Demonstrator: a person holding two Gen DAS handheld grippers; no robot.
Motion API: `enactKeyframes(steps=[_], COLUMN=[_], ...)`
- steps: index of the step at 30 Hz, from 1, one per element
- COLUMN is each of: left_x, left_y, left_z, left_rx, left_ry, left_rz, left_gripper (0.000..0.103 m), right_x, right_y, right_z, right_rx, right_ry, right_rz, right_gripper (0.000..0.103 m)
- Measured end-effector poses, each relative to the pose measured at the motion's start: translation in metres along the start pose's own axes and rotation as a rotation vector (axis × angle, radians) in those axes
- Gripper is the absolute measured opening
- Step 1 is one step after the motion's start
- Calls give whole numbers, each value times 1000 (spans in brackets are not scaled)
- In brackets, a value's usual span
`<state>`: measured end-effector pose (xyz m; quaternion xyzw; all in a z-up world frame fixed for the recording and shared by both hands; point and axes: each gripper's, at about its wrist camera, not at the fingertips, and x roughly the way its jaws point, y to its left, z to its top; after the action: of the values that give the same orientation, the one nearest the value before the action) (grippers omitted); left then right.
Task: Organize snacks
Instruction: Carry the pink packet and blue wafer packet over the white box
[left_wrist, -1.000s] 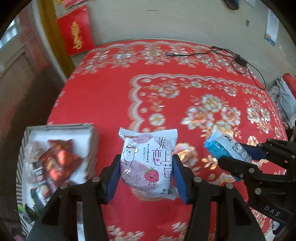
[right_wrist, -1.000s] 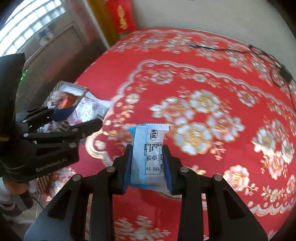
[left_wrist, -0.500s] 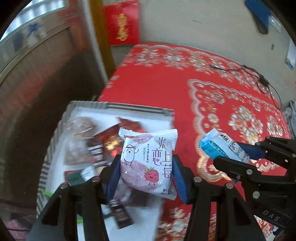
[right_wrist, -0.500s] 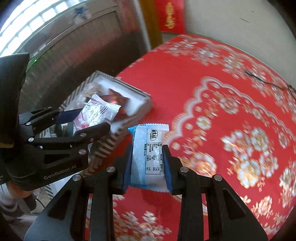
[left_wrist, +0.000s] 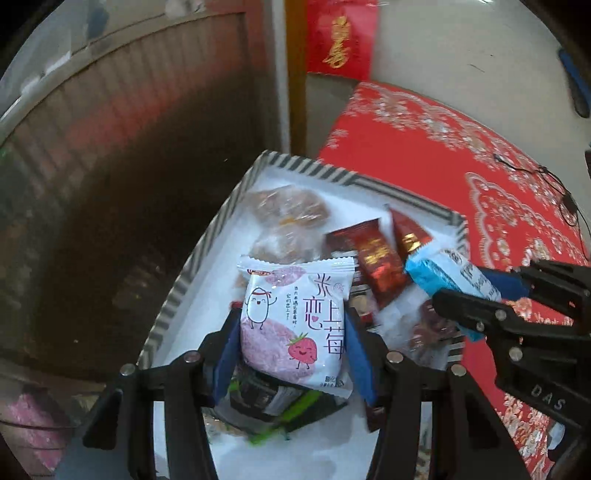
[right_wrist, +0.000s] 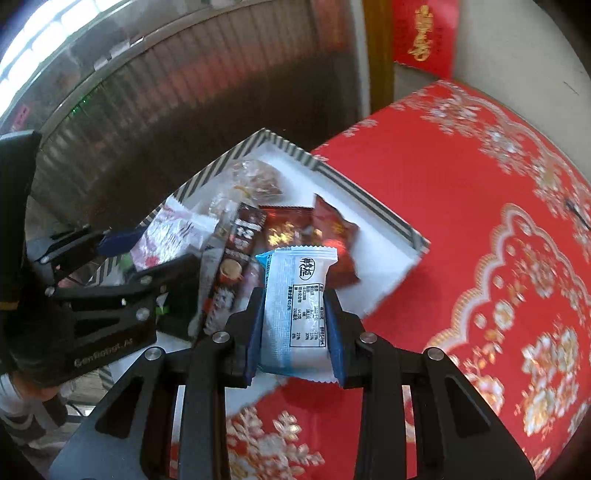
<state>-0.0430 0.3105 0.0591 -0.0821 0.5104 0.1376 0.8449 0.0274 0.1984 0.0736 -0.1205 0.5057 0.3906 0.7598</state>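
Left tongs (left_wrist: 291, 350) clamp a white packet (left_wrist: 295, 325), right tongs (right_wrist: 295, 339) a blue packet (right_wrist: 295, 314), above the striped box (left_wrist: 192, 273) at the desk's (right_wrist: 461, 206) corner.

I seem to be in a home: a red floral tablecloth (right_wrist: 480, 206) at right, a red banner (left_wrist: 341, 37) on the wall at top.

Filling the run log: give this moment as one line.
left gripper: shut on strawberry snack pack | right gripper: shut on blue-white packet | both over striped box | not released
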Motion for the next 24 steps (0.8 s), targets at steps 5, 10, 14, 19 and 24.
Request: enactKeyframes(steps=[5,10,14,19,24], left_x=[7,12,13,16,16], left_y=[11,13,12,12,13], left_z=[-3,-5,-5,-6,-7], left_rx=[-20,-22,-21,-25,-28], left_ry=[15,27,28,33,33], left_rz=[8,6,4,11,22], left_gripper=[56,56,56,56,57], right_x=[21,30,28,29,29], right_y=[16,24,25,23,26], right_z=[11,13,12,10,10], right_rx=[-28,-37,-38,-24,-30], right_ry=[26,35,29,35,37], right_rz=[15,9,7,9,-2], right_gripper=[30,30,32,34,34])
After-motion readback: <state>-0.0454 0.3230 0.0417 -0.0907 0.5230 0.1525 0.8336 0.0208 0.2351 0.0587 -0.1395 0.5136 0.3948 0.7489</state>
